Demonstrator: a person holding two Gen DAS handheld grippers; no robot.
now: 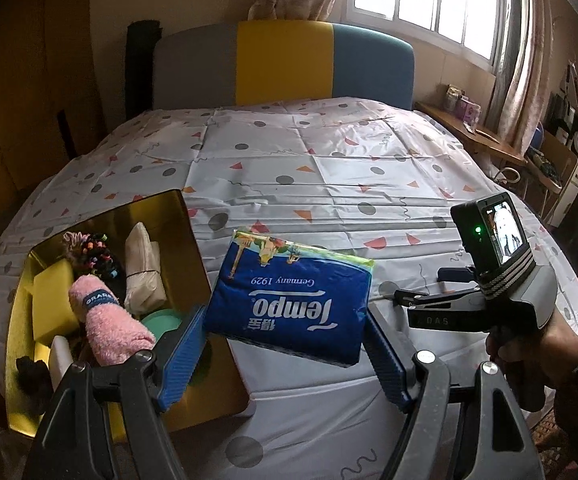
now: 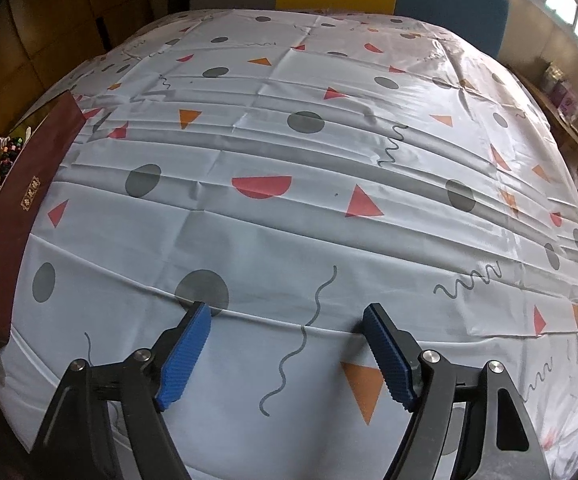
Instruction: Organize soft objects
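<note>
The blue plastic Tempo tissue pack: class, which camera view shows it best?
The left wrist view: the blue plastic Tempo tissue pack fills the centre, held between the left gripper fingers, label readable. The right wrist view shows none of it.

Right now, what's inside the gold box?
Gold box holds a pink towel roll, yellow sponge, beaded hair ties, wrapped beige packet, green item; whatever lies beneath is covered.

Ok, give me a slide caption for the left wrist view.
Left gripper carries a blue tissue pack beside the gold box.
</note>
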